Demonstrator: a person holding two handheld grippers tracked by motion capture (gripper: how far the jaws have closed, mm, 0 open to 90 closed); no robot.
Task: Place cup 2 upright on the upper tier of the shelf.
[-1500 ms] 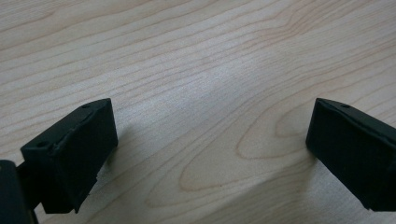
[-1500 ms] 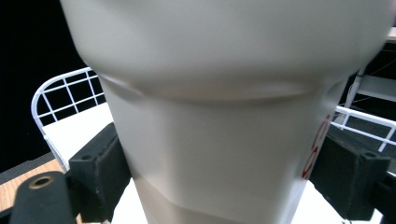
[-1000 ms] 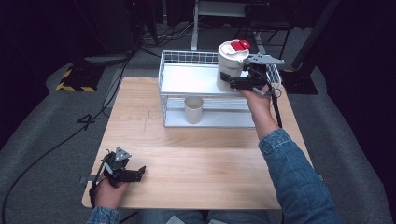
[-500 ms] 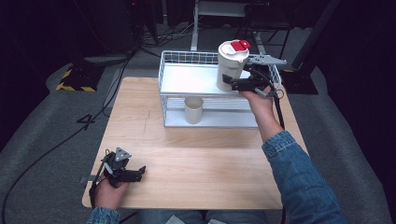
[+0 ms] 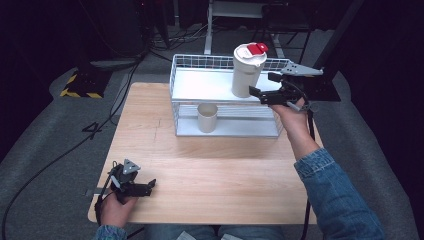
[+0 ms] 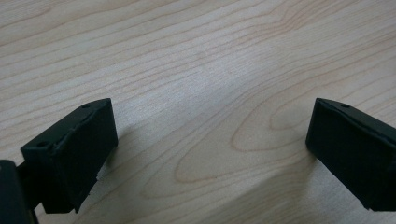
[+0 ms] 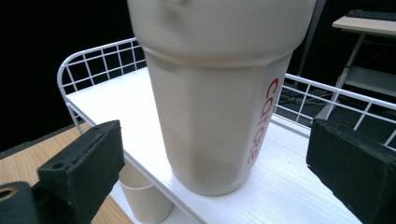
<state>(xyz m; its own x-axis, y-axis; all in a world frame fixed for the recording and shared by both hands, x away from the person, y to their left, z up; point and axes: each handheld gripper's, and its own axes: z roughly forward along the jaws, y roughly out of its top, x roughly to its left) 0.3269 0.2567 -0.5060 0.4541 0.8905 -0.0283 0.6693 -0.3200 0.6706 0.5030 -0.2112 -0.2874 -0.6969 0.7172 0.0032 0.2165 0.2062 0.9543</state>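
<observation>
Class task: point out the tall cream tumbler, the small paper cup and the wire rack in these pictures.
tumbler (image 5: 245, 75), high view, middle of its cream body.
paper cup (image 5: 207, 118), high view, its side wall, on the lower shelf.
wire rack (image 5: 200, 62), high view, its back rail.

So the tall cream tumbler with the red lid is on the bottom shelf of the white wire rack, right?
Not quite. The tall cream tumbler with the red lid stands on the top shelf of the white wire rack, as the high view shows. The small cream cup is on the bottom shelf.
</observation>
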